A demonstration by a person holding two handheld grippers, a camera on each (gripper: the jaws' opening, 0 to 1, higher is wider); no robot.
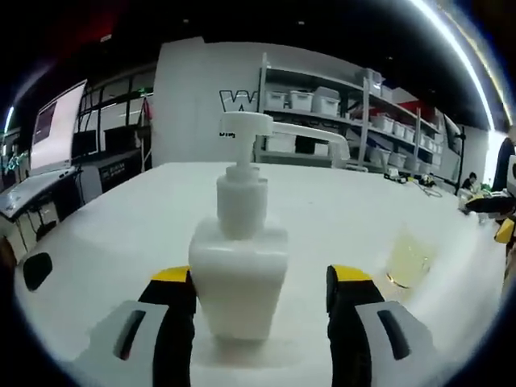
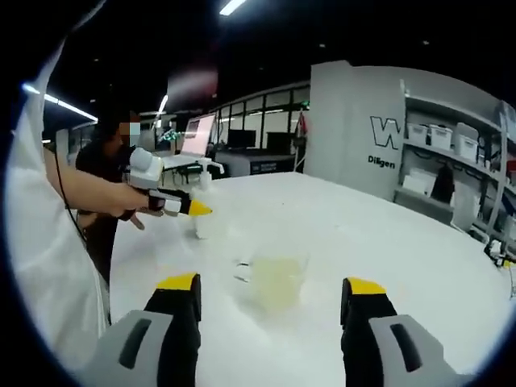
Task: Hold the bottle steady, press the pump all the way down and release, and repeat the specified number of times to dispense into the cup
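A white pump bottle (image 1: pixel 238 270) stands upright on the white table (image 1: pixel 113 234), its pump head (image 1: pixel 246 125) raised. My left gripper (image 1: pixel 262 294) is open, its jaws on either side of the bottle's base; the left jaw is close against it and a gap shows at the right jaw. To the bottle's right stands a clear cup (image 1: pixel 407 260) holding some yellowish liquid. In the right gripper view, my right gripper (image 2: pixel 272 294) is open and holds nothing, with the cup (image 2: pixel 278 278) just ahead of its jaws. Beyond it, a hand holds the left gripper (image 2: pixel 181 206) at the bottle (image 2: pixel 205 218).
Shelving with white bins (image 1: pixel 322 101) stands behind the table. A monitor (image 1: pixel 56 129) and desks sit at the left. A person's white sleeve (image 2: pixel 40 242) runs along the left of the right gripper view. Another person (image 2: pixel 109 161) stands by the table's far edge.
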